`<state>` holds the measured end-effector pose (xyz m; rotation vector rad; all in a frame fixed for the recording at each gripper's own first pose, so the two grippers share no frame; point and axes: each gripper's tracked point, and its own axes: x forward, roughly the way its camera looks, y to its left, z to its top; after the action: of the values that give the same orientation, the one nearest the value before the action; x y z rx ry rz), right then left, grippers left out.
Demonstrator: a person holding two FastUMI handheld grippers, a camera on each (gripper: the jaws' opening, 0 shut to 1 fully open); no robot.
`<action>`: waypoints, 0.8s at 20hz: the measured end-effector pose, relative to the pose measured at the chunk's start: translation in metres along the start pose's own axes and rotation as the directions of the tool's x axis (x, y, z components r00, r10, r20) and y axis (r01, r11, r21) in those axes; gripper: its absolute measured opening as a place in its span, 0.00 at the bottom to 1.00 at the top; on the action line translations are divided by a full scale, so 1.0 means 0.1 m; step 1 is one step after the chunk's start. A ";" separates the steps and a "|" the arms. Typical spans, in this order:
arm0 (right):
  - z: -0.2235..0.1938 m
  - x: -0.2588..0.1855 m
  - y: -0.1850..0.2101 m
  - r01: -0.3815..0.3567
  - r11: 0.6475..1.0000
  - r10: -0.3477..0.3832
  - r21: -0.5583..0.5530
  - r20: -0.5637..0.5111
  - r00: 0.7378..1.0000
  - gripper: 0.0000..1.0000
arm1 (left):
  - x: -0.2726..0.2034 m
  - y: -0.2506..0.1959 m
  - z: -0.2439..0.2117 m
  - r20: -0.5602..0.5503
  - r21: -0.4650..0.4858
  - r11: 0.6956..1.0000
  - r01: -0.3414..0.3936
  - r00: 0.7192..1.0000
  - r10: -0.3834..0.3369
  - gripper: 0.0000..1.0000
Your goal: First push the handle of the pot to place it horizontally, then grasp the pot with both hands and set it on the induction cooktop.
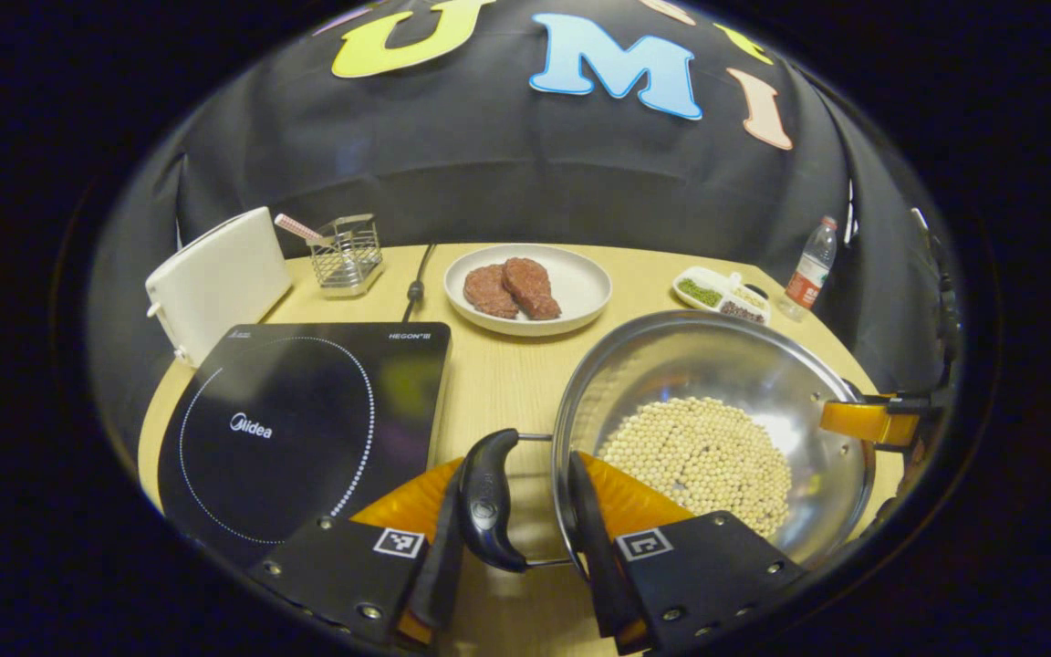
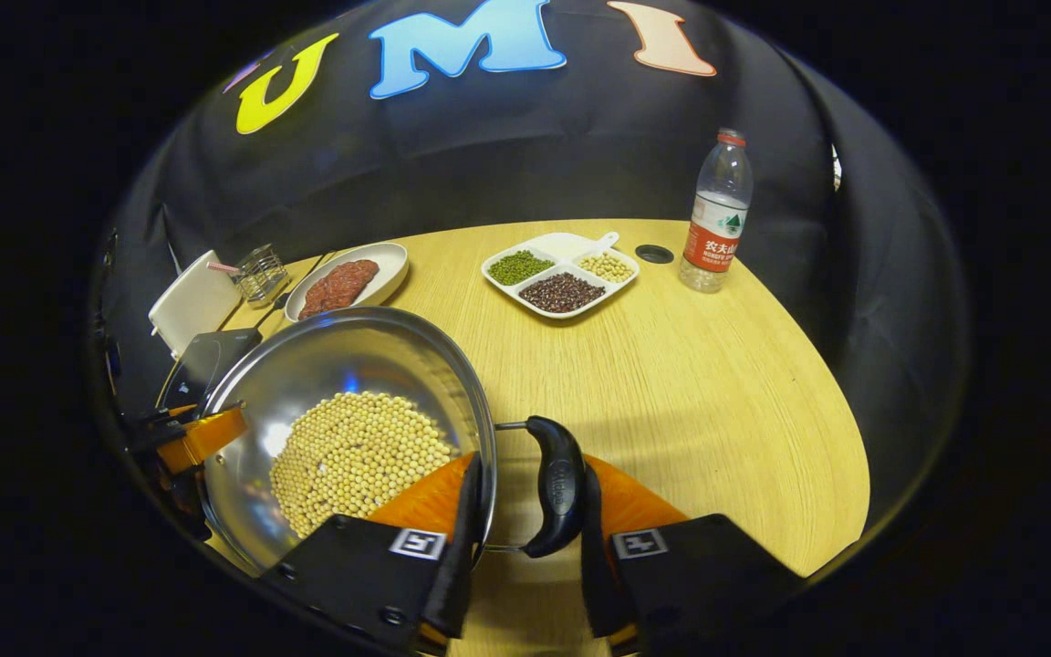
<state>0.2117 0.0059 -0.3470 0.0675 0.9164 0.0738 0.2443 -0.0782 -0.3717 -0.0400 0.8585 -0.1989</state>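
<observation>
Both claws straddle the pot's side handles: left gripper (image 1: 518,534) half-open around one black handle (image 1: 487,500), right gripper (image 2: 525,538) likewise around the other handle (image 2: 555,485). Between them the pot (image 1: 717,365) of soybeans (image 1: 703,461) sits on the table (image 1: 498,383), just beside the induction cooktop (image 1: 297,429).

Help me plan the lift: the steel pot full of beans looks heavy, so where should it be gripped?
Grip the round steel pot by its two black loop handles, one per gripper, coming in from opposite sides. Both handles jut out level from the rim on wire arms and fit between the fingers. The left gripper and right gripper already bracket them.
</observation>
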 end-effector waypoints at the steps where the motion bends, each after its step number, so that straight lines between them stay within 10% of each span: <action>1: 0.00 -0.05 0.00 -0.001 1.000 0.001 0.003 0.002 1.000 0.51 | 0.01 0.00 0.01 0.002 0.000 1.000 0.000 1.000 0.000 0.60; 16: 0.26 -0.47 0.24 0.009 1.000 -0.010 0.001 0.036 0.999 0.40 | -0.42 0.19 0.42 0.087 -0.003 1.000 -0.003 0.996 0.003 0.54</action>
<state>0.2035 0.0249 -0.2920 0.0648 0.8808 0.0633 0.2519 -0.0529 -0.3148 -0.0502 0.7719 -0.1914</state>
